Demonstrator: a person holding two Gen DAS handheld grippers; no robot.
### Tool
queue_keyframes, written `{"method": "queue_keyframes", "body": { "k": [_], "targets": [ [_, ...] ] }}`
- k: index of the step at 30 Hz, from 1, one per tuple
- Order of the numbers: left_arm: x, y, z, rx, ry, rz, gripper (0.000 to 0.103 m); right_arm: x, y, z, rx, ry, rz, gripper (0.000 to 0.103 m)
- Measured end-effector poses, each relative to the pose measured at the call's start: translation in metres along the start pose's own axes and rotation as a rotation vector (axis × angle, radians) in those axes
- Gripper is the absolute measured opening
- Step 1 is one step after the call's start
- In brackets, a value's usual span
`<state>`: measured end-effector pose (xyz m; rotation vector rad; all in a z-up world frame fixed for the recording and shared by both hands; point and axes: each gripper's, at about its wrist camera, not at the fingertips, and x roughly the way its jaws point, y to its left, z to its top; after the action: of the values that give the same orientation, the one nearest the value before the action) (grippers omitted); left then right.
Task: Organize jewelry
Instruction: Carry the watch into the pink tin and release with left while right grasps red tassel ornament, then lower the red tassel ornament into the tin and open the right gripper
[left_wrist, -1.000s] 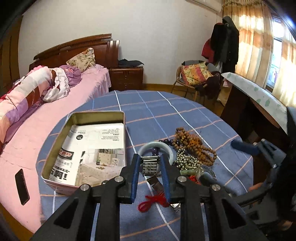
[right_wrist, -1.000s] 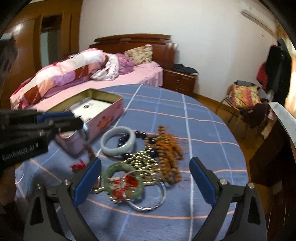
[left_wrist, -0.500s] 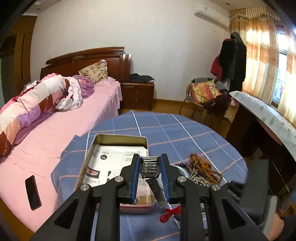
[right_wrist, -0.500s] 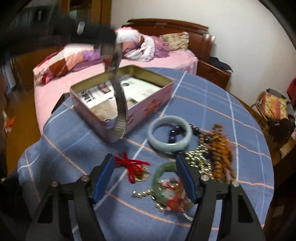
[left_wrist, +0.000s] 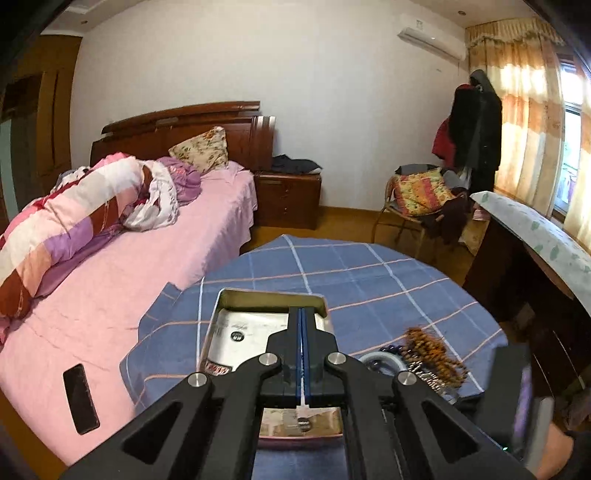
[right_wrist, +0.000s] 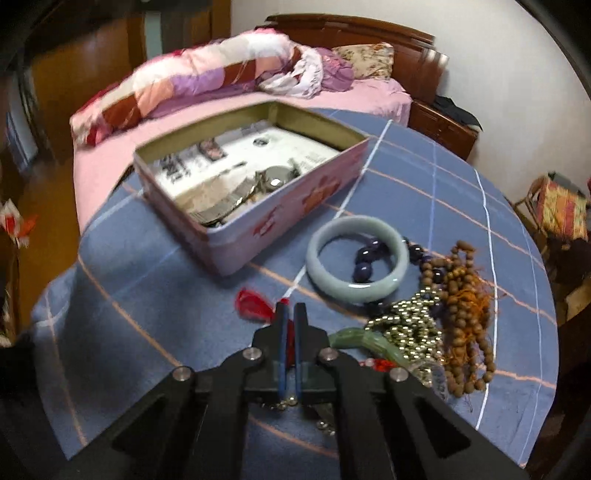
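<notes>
Only a metal watch (right_wrist: 255, 188) lies in the pink tin (right_wrist: 295, 206); the right gripper (right_wrist: 291, 314) is pinched on what looks like the red-tasselled charm (right_wrist: 255, 304), the left gripper (left_wrist: 302, 332) hangs closed and empty above the tin, and the jade bangle (right_wrist: 356, 258) and wooden beads (right_wrist: 465, 314) wait on the table.

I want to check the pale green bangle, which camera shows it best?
The right wrist view: the pale green bangle lies whole on the blue cloth, beside the pink tin, with dark purple beads inside its ring. The left wrist view shows only a sliver of it behind the left claw.
</notes>
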<state>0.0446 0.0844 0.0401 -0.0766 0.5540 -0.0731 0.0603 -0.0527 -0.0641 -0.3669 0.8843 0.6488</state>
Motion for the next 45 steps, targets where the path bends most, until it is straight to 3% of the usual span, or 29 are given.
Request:
{"method": "queue_keyframes", "body": {
  "k": [5,7,8,9,11,15,17,18,19,23,26,27,34,39,45],
  "targets": [
    [0.011,0.012,-0.007,-0.022,0.032,0.045,0.0,-0.016,-0.004,0.015,0.026,-0.057,0.002,0.003],
    [0.016,0.015,-0.008,-0.022,0.052,0.063,0.01,-0.019,-0.006,0.023,0.029,-0.07,0.012,0.003],
    [0.018,0.016,-0.01,-0.032,0.063,0.071,0.033,-0.021,-0.006,0.029,0.027,-0.079,0.014,0.003],
    [0.019,0.019,-0.011,-0.04,0.065,0.076,0.066,-0.023,-0.007,0.034,0.026,-0.089,0.013,0.003],
    [0.017,0.025,-0.015,-0.063,0.031,0.11,0.086,-0.028,-0.006,0.045,0.014,-0.107,0.016,0.003],
    [0.018,0.034,-0.017,-0.088,0.035,0.107,0.086,-0.028,-0.001,0.053,-0.008,-0.086,0.085,0.004],
    [0.018,0.037,-0.017,-0.098,0.032,0.108,0.086,-0.018,0.005,0.046,-0.039,-0.041,0.076,0.022],
    [0.018,0.038,-0.016,-0.1,0.034,0.109,0.086,-0.012,0.008,0.041,-0.062,-0.02,0.062,0.047],
    [0.018,0.038,-0.015,-0.1,0.034,0.113,0.086,-0.009,0.009,0.035,-0.074,-0.006,0.052,0.061],
    [0.019,0.04,-0.016,-0.099,0.029,0.136,0.086,0.013,0.004,0.014,-0.059,0.085,0.066,0.046],
    [0.022,0.042,-0.018,-0.109,0.042,0.134,0.086,0.025,0.008,0.007,-0.1,0.125,0.053,0.024],
    [0.022,0.041,-0.018,-0.109,0.044,0.134,0.086,0.026,0.007,0.008,-0.088,0.124,0.069,0.009],
    [0.017,0.048,-0.014,-0.119,0.027,0.145,0.086,-0.004,0.003,0.024,-0.067,0.03,0.05,0.008],
    [0.015,0.058,-0.012,-0.134,0.02,0.162,0.086,-0.032,0.002,0.071,-0.044,-0.095,0.053,0.008],
    [0.015,0.064,-0.011,-0.133,0.013,0.185,0.086,-0.003,0.017,0.115,-0.039,-0.129,0.099,0.008]
  ]
}}
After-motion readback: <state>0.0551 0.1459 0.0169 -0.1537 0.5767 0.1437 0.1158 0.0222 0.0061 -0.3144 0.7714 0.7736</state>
